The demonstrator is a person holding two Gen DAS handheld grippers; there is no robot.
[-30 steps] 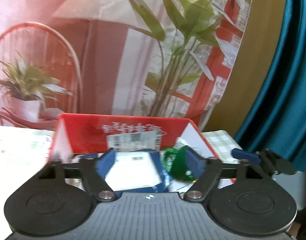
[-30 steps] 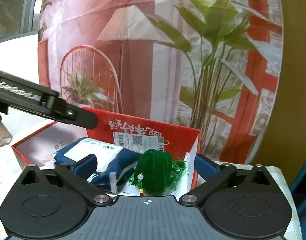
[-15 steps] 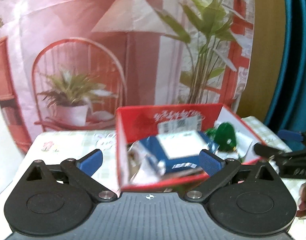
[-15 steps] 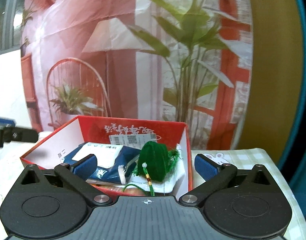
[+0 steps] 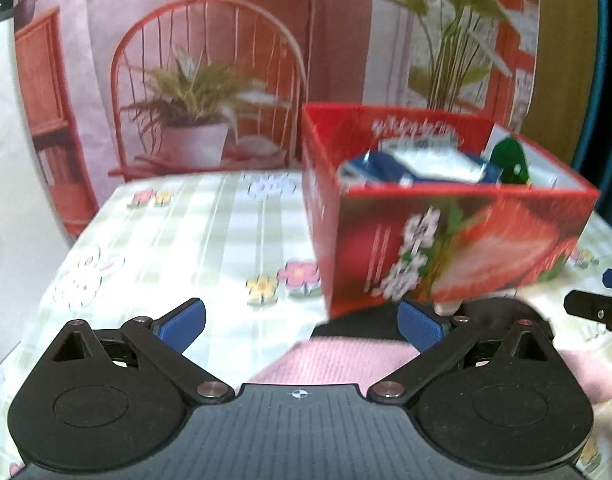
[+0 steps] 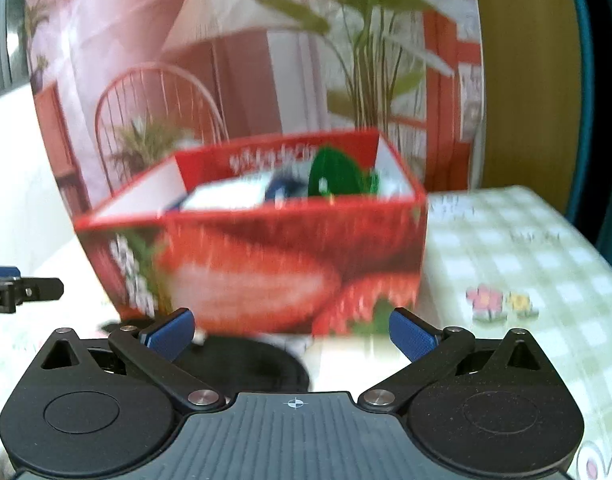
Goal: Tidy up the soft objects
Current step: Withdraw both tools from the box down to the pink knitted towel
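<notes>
Pink knit cloth [image 5: 338, 360] lies on the checked tablecloth [image 5: 194, 240] right under my left gripper [image 5: 302, 322], between its spread jaws with nothing pinched. A black soft thing [image 5: 370, 322] sits just beyond the cloth, touching the foot of the red box [image 5: 446, 256]. In the right wrist view that same black piece [image 6: 262, 364] lies low between the fingers of my right gripper [image 6: 292, 330], which also stands wide and empty. Both views are smeared, so I can't say whether any pad touches fabric.

The box already holds a blue packet [image 5: 418, 168] and a green tasselled piece [image 5: 508, 162]; so part of the sorting looks done, and I judge the step in hand is the reach for the next loose item on the table. The left tool's tip [image 6: 24, 294] shows at the edge of my right view, so the two are working side by side, near each other.

Next move, as I read it: lower one gripper onto its item, the left on the pink cloth or the right on the black piece, close on a good fold rather than a single thin layer, then lift clear of the box wall before carrying over the rim. I'd keep the tools apart so they don't knock, and avoid nudging the box.
</notes>
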